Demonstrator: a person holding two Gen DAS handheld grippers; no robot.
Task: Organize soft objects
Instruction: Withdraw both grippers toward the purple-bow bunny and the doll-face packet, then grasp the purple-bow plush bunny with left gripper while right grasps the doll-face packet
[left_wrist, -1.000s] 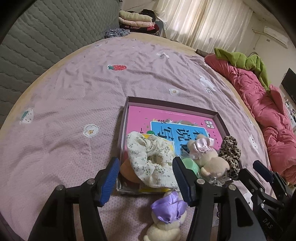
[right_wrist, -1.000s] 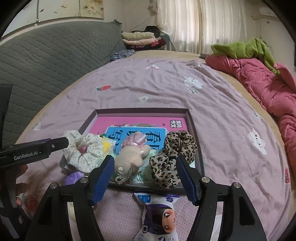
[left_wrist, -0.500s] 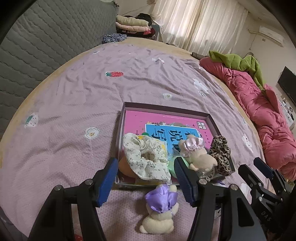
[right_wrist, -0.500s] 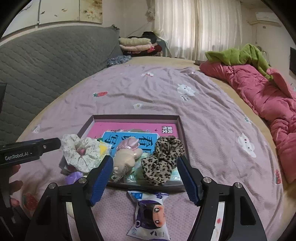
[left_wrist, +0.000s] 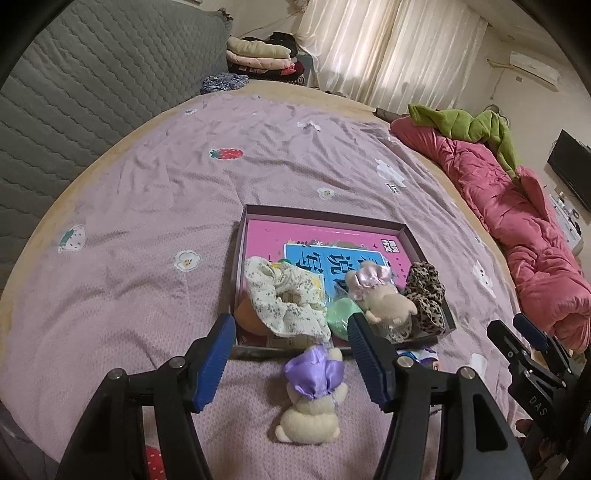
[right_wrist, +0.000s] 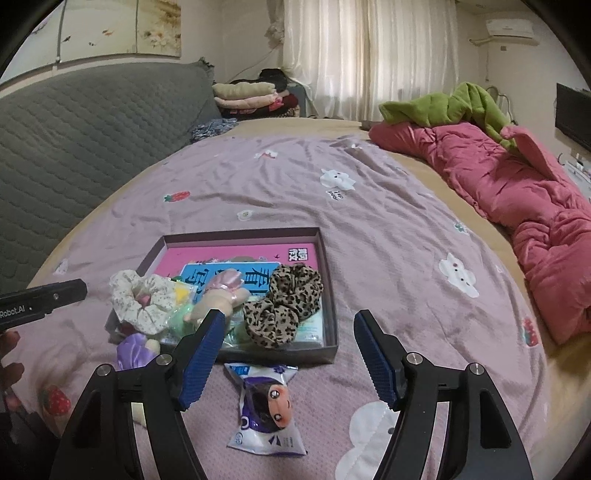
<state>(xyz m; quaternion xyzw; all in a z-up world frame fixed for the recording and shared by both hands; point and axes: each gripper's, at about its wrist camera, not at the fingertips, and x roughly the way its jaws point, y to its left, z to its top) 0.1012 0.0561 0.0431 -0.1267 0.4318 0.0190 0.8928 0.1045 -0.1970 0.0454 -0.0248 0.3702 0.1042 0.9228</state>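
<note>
A shallow dark box (left_wrist: 325, 215) (right_wrist: 330, 288) lies on the bed with a pink book inside. In it sit a floral scrunchie (left_wrist: 284, 299) (right_wrist: 140, 299), a leopard scrunchie (left_wrist: 424, 295) (right_wrist: 284, 306) and a small plush with a pink bow (left_wrist: 380, 295) (right_wrist: 221, 291). A plush with a purple bow (left_wrist: 314, 391) (right_wrist: 135, 349) lies on the sheet before the box, between and below the wide-apart jaws of my left gripper (left_wrist: 291, 358), untouched. A packaged doll (right_wrist: 266, 406) lies below my right gripper (right_wrist: 288, 354), whose jaws are also open and empty.
The purple sheet (left_wrist: 147, 206) covers the bed. A pink quilt (right_wrist: 517, 199) with a green blanket (right_wrist: 450, 107) runs along the right side. A grey padded headboard (right_wrist: 74, 122) is at left, folded clothes (right_wrist: 247, 96) behind. A hand (right_wrist: 9, 354) shows at far left.
Both grippers have pulled back and risen from the box, so the box looks smaller. The purple-bow plush and the packaged doll now show fully in front of the box.
</note>
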